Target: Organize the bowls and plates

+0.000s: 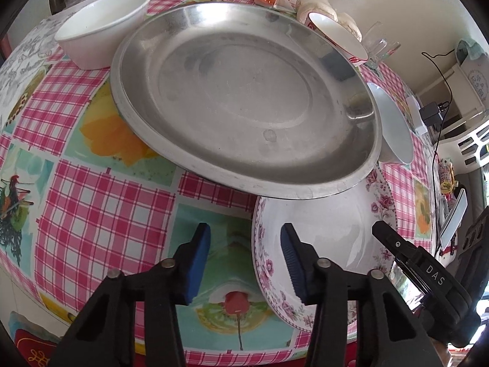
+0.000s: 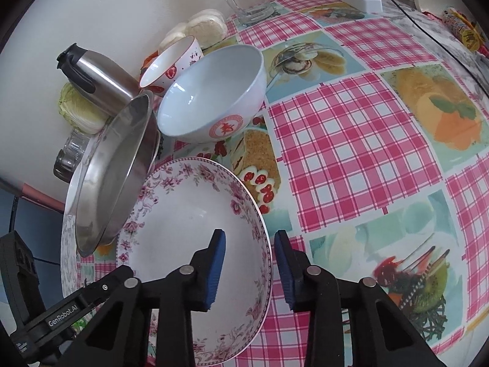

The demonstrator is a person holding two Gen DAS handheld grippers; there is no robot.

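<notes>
Straddling opposite rims of the floral plate (image 2: 195,229), left gripper (image 1: 246,263) at nine o'clock and right gripper (image 2: 249,270) at three stand part-open, pads not yet pressing. Gripping both sides probably steadies it, since the steel plate (image 1: 244,101) overlaps its far edge.

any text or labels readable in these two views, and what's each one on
"DAS": on the right gripper body, seen from the left wrist.
"GenRobot.AI": on the left gripper body, seen from the right wrist.
A red Chinese character in a round emblem: on the white bowl.
Red emblem on the glass mug: too blurred to read.
Print on the yellow packet: too small to read.
</notes>
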